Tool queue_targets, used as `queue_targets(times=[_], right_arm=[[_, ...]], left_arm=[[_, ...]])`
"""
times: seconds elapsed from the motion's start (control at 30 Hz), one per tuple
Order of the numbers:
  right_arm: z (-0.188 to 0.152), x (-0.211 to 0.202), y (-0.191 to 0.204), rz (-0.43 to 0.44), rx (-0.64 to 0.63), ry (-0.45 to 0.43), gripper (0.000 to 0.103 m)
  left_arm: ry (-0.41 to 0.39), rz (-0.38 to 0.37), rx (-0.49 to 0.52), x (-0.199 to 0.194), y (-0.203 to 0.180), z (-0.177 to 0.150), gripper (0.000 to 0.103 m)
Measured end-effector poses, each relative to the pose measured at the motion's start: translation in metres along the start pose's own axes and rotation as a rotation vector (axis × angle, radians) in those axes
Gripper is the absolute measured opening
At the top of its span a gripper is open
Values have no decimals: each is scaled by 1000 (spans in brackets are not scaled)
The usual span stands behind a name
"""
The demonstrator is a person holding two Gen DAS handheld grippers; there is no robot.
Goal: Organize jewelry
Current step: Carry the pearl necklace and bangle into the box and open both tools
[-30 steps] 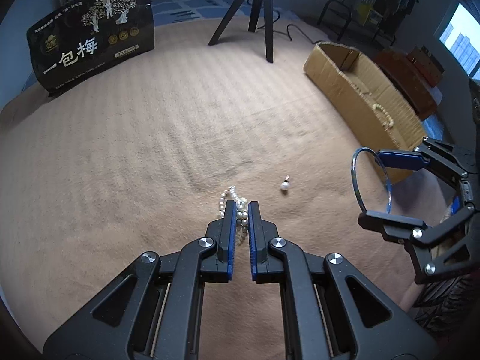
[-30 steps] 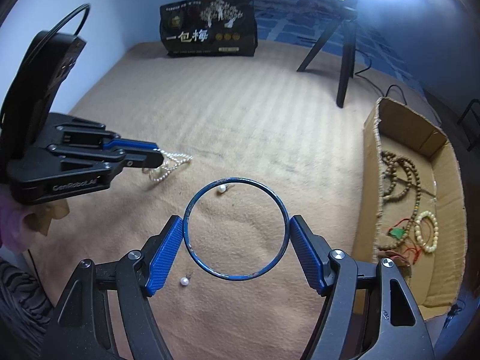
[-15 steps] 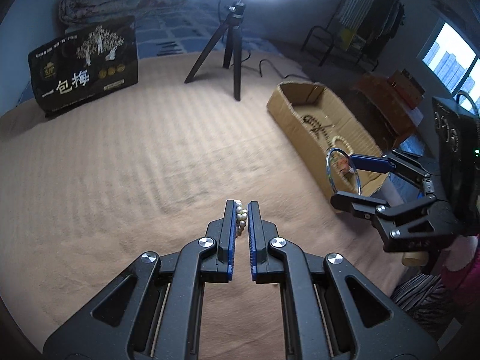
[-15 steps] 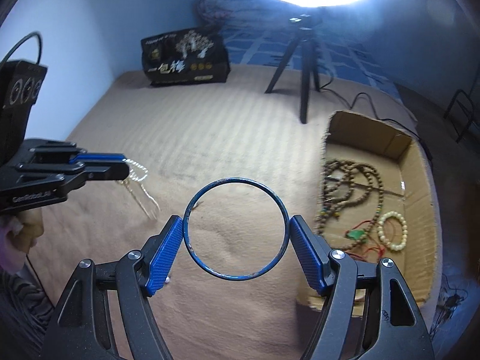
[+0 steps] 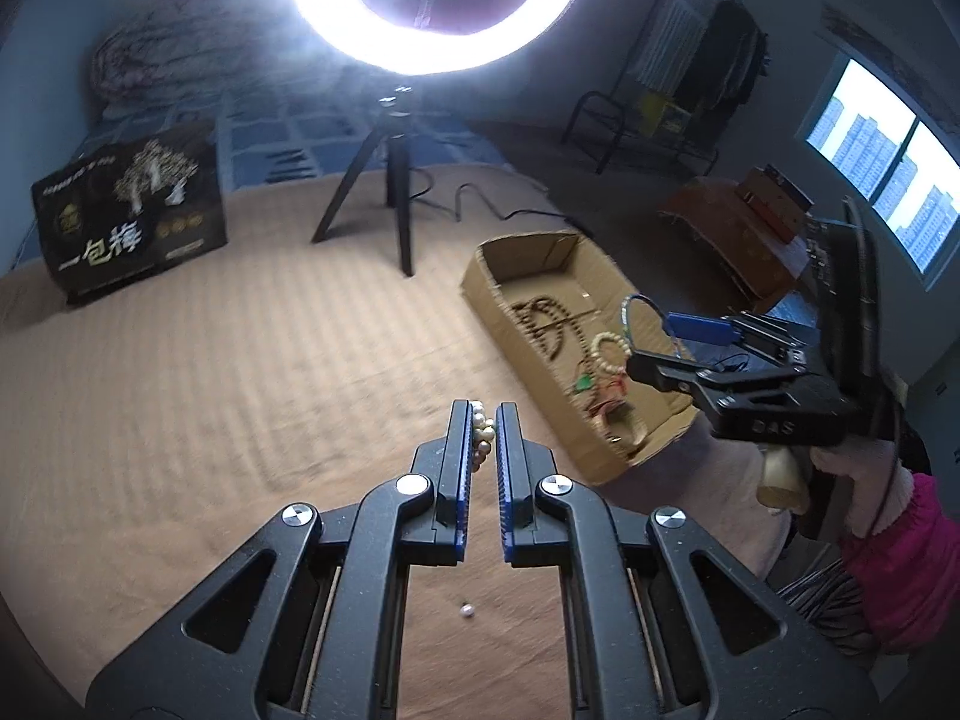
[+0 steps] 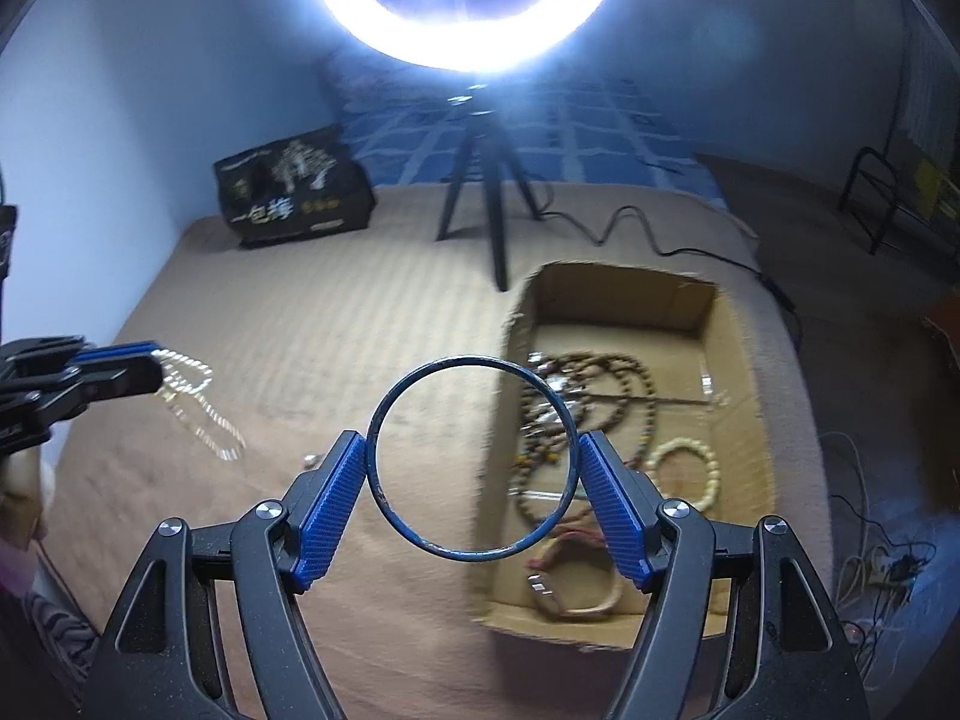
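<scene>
My left gripper is shut on a white pearl necklace and holds it above the tan bed cover; the necklace dangles from it in the right wrist view. My right gripper is shut on a thin blue bangle, held in the air at the near left edge of a cardboard box. The box holds brown bead strings, a cream bead bracelet and other pieces. In the left wrist view the right gripper with the bangle is over the box.
A loose pearl lies on the cover below my left gripper. A ring light on a black tripod stands at the back, its cable trailing right. A black printed bag stands at the back left. The bed edge drops off right of the box.
Both grippers have risen and moved toward the box. The pearl necklace has come off the cover with my left gripper. The bangle has moved from over the cover to the box's edge.
</scene>
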State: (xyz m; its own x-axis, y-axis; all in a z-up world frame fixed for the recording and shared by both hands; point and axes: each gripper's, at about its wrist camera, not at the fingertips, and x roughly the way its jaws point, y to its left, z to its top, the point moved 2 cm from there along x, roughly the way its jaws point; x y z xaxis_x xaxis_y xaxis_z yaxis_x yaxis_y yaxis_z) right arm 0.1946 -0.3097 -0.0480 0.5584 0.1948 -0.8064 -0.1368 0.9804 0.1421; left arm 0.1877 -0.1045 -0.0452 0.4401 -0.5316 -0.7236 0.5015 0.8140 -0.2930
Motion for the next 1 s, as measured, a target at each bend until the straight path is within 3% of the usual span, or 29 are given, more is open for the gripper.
queue_targets(times=[0.7,1.0], right_arm=[[10,10,-83,-57,151,19,72],[6,22,-94,-65,177,47,72]], left_arm=[[-23,-121,98,55,-94,38,5],[1,-117,140,85,-120,34,5]])
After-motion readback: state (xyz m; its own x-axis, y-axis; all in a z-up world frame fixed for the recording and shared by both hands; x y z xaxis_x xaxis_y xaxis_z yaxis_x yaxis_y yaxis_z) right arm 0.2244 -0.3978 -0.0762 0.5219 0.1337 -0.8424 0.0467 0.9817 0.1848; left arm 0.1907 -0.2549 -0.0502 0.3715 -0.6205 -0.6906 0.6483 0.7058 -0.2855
